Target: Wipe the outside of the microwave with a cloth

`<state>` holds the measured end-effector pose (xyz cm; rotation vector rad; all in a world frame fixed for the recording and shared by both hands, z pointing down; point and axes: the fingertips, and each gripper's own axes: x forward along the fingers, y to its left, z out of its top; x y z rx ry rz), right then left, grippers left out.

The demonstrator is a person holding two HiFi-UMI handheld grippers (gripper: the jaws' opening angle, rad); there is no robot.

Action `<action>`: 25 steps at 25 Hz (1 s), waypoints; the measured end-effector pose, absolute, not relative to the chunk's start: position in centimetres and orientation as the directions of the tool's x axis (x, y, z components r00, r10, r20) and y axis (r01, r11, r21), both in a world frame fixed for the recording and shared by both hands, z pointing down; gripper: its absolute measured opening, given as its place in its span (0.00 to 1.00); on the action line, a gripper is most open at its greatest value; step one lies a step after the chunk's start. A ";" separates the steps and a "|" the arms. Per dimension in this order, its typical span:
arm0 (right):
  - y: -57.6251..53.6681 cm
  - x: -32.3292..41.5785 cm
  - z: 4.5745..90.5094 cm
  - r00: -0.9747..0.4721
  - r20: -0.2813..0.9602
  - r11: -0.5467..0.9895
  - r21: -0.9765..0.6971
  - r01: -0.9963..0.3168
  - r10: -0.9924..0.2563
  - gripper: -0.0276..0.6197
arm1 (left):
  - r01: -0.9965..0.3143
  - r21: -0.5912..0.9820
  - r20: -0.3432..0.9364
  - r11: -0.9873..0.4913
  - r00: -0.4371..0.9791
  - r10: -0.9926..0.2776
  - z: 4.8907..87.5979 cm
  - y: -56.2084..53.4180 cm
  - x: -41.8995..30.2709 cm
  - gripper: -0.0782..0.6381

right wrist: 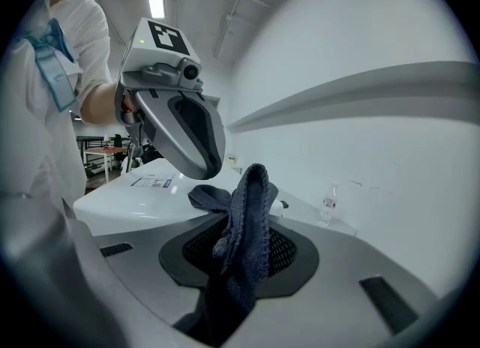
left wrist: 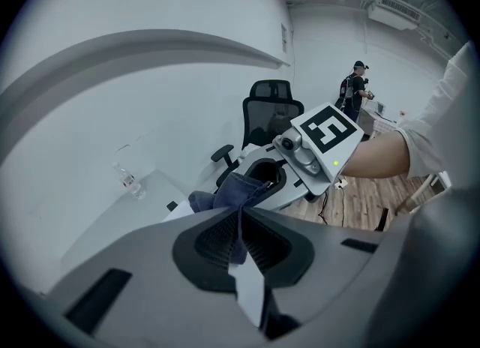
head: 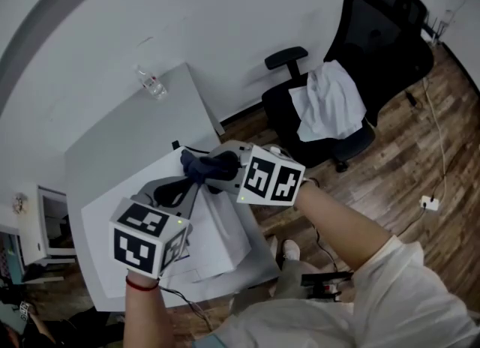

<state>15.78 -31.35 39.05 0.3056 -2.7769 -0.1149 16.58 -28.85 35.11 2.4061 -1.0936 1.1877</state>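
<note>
Left gripper (left wrist: pixel 241 235) nips a thin edge of a dark blue cloth (head: pixel 208 165) and right gripper (right wrist: pixel 241 260) clamps its thick fold, just above the white microwave (head: pixel 223 240). Pulling apart could slip the thin edge free

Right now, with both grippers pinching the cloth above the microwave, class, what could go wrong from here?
1. The left gripper seems to pinch only a narrow fold of the cloth; a pull could slip it free.
2. The cloth hangs bunched between the left gripper and the right gripper, so it may meet the microwave as a wad and wipe little.
</note>
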 end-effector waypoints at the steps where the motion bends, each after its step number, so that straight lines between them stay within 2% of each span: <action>1: -31.9 15.7 39.3 -0.915 0.330 0.972 0.119 -0.201 -0.230 0.21 | -0.719 -0.107 0.767 -0.686 0.380 -0.518 35.2 -29.4 16.7 0.13; 8: -34.5 15.3 40.3 -0.913 0.328 0.970 0.100 -0.222 -0.243 0.21 | -0.745 -0.090 0.774 -0.661 0.365 -0.517 36.0 -32.2 17.7 0.13; 13: -34.8 14.9 41.2 -0.956 0.179 0.956 -0.139 -0.257 -0.231 0.21 | -0.780 -0.045 0.766 -0.624 0.374 -0.523 36.4 -32.7 17.7 0.13; 18: -34.9 15.1 42.0 -0.976 0.025 0.894 -0.397 -0.207 -0.215 0.21 | -0.776 -0.044 0.776 -0.629 0.370 -0.510 37.0 -32.9 17.8 0.13; 25: -33.8 14.9 42.7 -0.981 -0.050 0.835 -0.534 -0.134 -0.189 0.21 | -0.776 -0.033 0.767 -0.630 0.384 -0.513 36.9 -32.9 17.7 0.13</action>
